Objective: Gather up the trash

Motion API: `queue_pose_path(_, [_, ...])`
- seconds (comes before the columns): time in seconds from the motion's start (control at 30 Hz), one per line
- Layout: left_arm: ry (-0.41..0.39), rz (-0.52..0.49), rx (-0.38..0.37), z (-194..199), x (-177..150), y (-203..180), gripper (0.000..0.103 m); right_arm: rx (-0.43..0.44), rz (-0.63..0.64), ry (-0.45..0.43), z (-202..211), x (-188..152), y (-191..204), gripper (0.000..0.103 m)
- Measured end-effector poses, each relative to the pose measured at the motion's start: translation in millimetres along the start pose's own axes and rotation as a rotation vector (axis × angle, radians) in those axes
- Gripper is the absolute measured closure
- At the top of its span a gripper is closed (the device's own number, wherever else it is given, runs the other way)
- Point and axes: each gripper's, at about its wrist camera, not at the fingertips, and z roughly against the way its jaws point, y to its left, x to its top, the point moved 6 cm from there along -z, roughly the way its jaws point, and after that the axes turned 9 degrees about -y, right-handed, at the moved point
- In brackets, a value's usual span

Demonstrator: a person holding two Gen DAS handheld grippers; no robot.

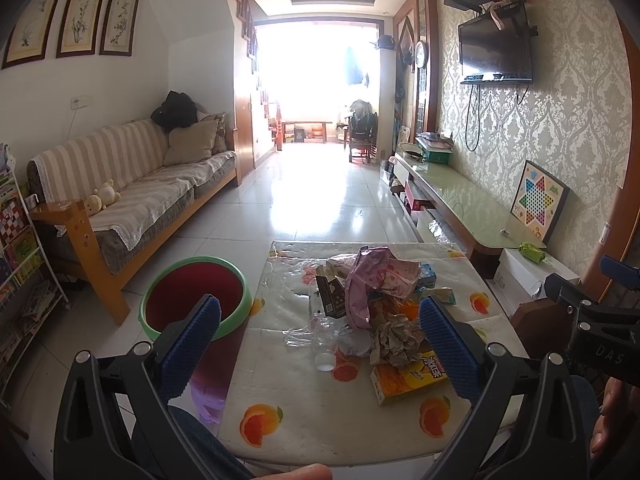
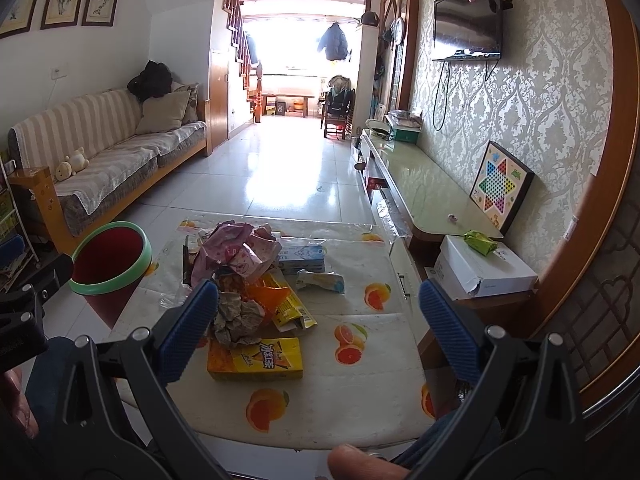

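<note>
My left tongs and right tongs are both spread and empty, the heap of crumpled wrappers and cartons lies mid-surface, and the red green-rimmed bin off its left edge looks unfilled.

Left wrist view: the blue-padded left finger covers the near rim of the red waste bin with green rim. The clear plastic bottle lies partly buried under the pink crumpled wrapper; its label is illegible. Right wrist view: the crumpled grey paper hides the far edge of the yellow drink carton. The bench's near edge is cut off by the gripper bodies.
</note>
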Motion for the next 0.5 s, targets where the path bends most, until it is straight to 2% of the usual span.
queue_pose_path(0.5, [0.005,0.003,-0.001,-2.1,2.1,-2.6,0.008,0.006,-0.010,0.002,1.4,-1.5,-1.1,0.004])
